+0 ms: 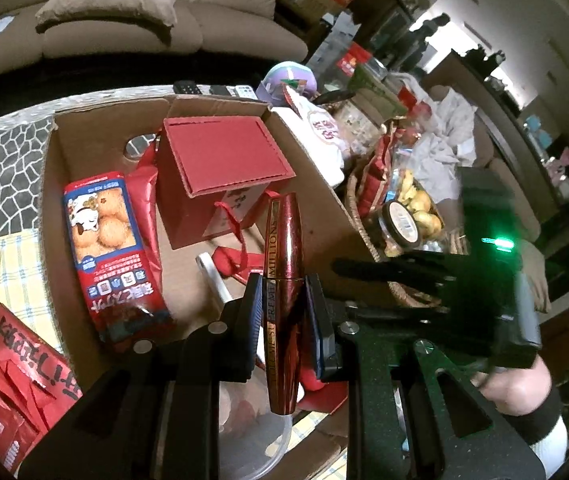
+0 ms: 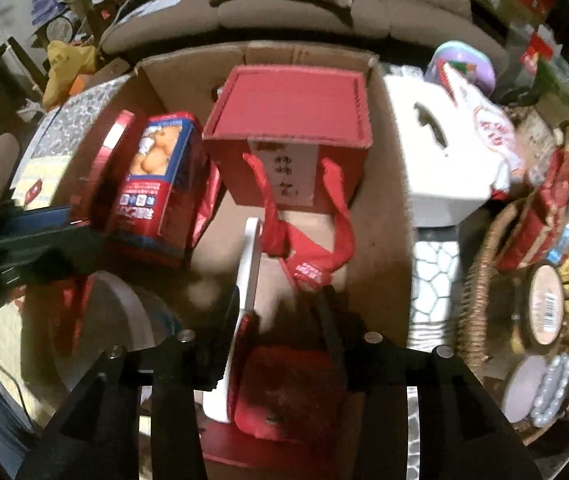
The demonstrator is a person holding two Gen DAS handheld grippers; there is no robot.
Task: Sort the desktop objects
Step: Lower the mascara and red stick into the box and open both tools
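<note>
My left gripper (image 1: 282, 292) is shut on a glossy red mascara tube (image 1: 284, 240), held upright between its blue pads above the near part of an open cardboard box (image 1: 316, 184). Inside the box stand a red gift box with ribbon handles (image 2: 288, 128) and a red and blue snack packet (image 2: 156, 184). A white flat stick (image 2: 246, 280) and a red pouch (image 2: 284, 392) lie on the box floor. My right gripper (image 2: 280, 304) hangs over that pouch, pointing steeply down, its fingers apart and gripping nothing. The white stick lies close beside its left finger.
A white tissue box (image 2: 436, 152) stands just right of the cardboard box. A wicker basket (image 2: 472, 280) of snacks and jars sits further right. Torn red packaging (image 1: 16, 392) lies at the near left, and a clear round container (image 1: 252, 440) is under my left gripper. A sofa (image 2: 284, 4) lies beyond.
</note>
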